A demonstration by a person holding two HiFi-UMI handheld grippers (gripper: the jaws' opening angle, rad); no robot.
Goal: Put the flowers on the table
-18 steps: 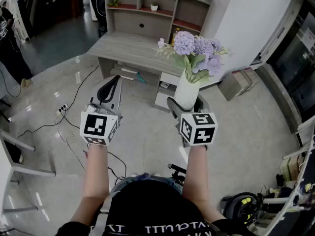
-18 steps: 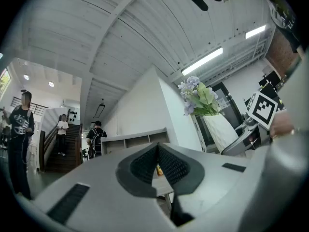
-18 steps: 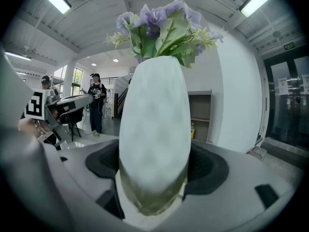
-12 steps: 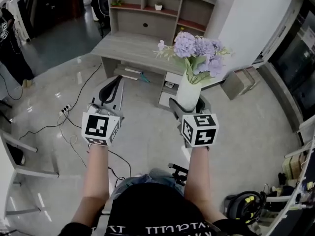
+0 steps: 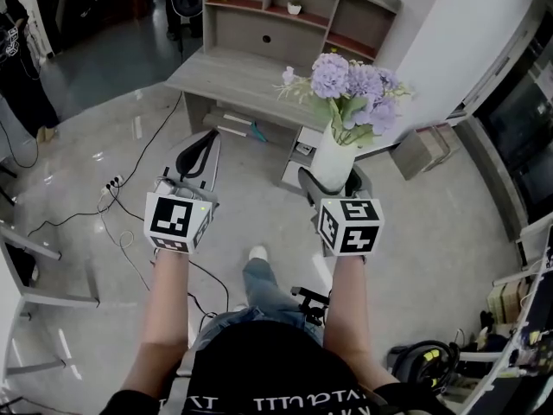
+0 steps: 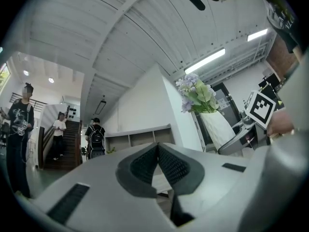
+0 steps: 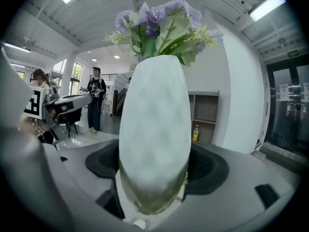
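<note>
- Right tool [image 5: 329, 181] pinches the white vase [image 5: 333, 156] of flowers [image 5: 352, 89]; left tool [image 6: 157, 148] is pressed together, empty.
- We should carry it upright toward the desk [image 5: 229, 76], upper centre.

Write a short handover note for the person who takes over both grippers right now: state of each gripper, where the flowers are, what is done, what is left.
Left gripper: shut, nothing in it, held out in front.
Right gripper: jaws wide, closed on the lower body of the white vase, which is upright.
The purple flowers stand in the vase, carried above the floor, short of the grey desk ahead.
Done: vase picked up.
Left: reach the desk, set the vase upright on its top, open the right jaws.
</note>
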